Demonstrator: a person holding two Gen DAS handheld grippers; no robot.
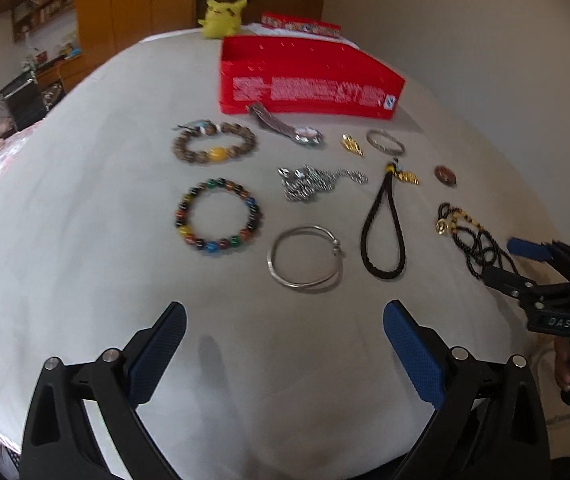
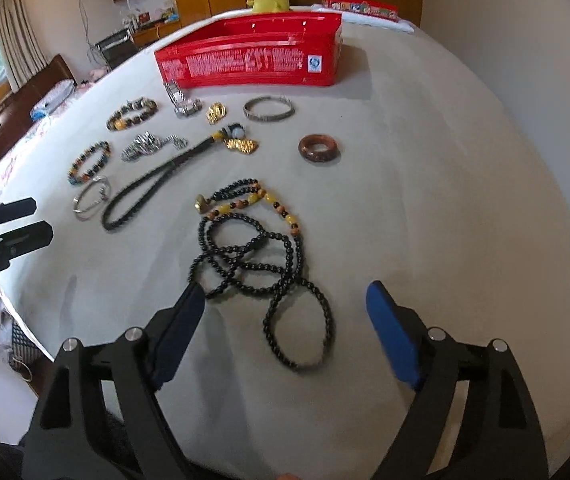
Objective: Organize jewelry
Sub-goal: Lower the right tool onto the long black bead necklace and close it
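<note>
Jewelry (image 2: 261, 248) near red box (image 2: 245, 60), both grippers open

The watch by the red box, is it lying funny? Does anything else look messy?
Yes. The watch leans its strap up against the red box instead of lying flat. The black bead necklace is tangled in loops, and the silver chain sits in a heap. The other pieces lie neatly apart.

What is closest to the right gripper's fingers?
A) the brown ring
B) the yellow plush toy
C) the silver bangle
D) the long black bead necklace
D: the black bead necklace lies right in front of the open right gripper, partly between its fingers, while the other things sit farther off.
</note>
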